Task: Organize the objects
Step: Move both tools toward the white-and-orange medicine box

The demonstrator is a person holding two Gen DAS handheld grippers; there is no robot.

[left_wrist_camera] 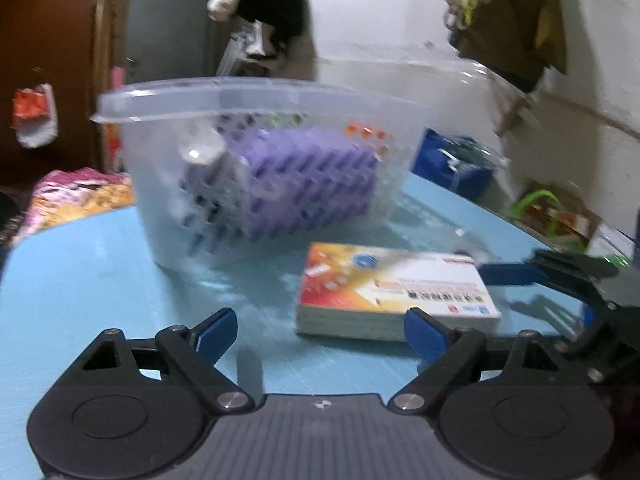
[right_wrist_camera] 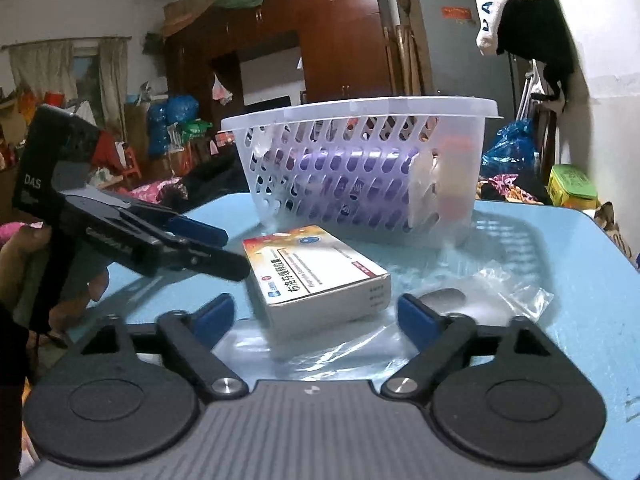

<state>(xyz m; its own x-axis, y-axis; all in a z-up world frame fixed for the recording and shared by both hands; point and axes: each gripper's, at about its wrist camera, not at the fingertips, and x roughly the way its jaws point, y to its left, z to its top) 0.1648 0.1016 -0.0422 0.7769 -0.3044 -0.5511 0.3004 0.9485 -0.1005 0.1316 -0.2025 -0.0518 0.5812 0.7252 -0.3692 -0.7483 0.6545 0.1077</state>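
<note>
A flat medicine box (left_wrist_camera: 394,288) with an orange and white top lies on the blue table (left_wrist_camera: 100,280), just in front of a clear slotted basket (left_wrist_camera: 256,168). The basket holds a purple package (left_wrist_camera: 312,184) and other small items. My left gripper (left_wrist_camera: 320,332) is open and empty, just short of the box. In the right wrist view the box (right_wrist_camera: 316,276) lies partly on a clear plastic bag (right_wrist_camera: 480,292), in front of the basket (right_wrist_camera: 360,172). My right gripper (right_wrist_camera: 316,316) is open, its fingers astride the box's near end. The left gripper (right_wrist_camera: 212,248) shows at the box's left.
The right gripper (left_wrist_camera: 560,276) shows at the right edge of the left wrist view. Beyond the table are blue bags (left_wrist_camera: 452,164), a bed with patterned cloth (left_wrist_camera: 76,196), wardrobes (right_wrist_camera: 312,40) and hanging clothes (right_wrist_camera: 532,28). The table edge runs close on the right (right_wrist_camera: 616,240).
</note>
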